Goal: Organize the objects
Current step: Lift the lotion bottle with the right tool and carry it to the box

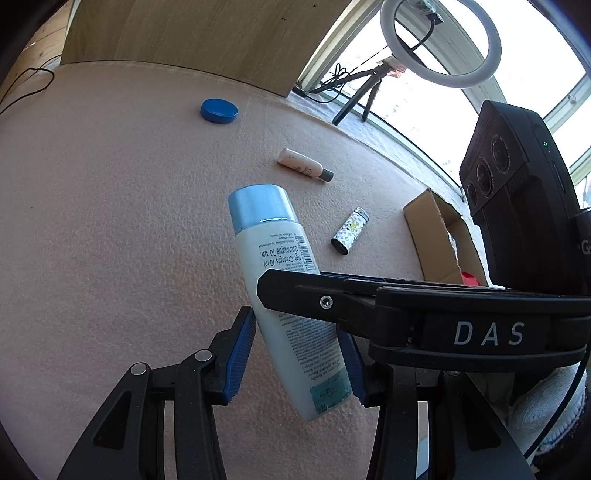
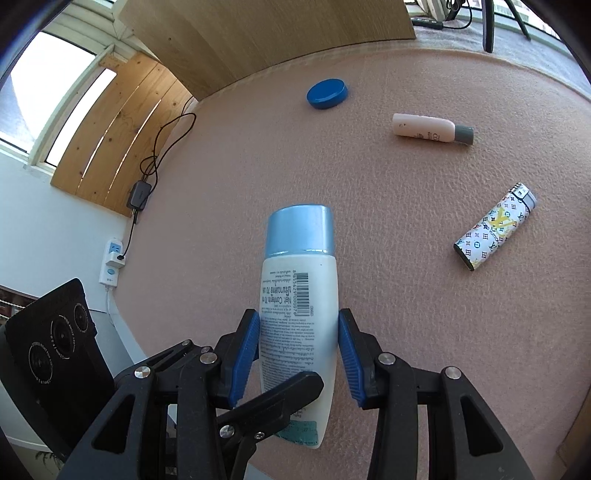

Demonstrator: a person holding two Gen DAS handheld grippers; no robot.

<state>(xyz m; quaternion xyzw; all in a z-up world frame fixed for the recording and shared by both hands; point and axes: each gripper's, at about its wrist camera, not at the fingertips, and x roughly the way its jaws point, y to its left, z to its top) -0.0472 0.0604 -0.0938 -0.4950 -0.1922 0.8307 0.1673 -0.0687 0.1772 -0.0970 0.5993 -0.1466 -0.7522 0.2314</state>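
A white bottle with a light blue cap is held over the pink table cover, cap pointing away. My left gripper has its blue pads against the bottle's lower half, which sits slanted between them. My right gripper is shut on the same bottle, its pads pressing both sides. In the left wrist view one right finger crosses in front of the bottle. A blue lid, a pale pink tube and a patterned lighter lie on the cover beyond.
An open cardboard box stands at the table's right edge with something red inside. A wooden board backs the table. A ring light on a tripod stands by the window. A power strip and an adapter hang off the left edge.
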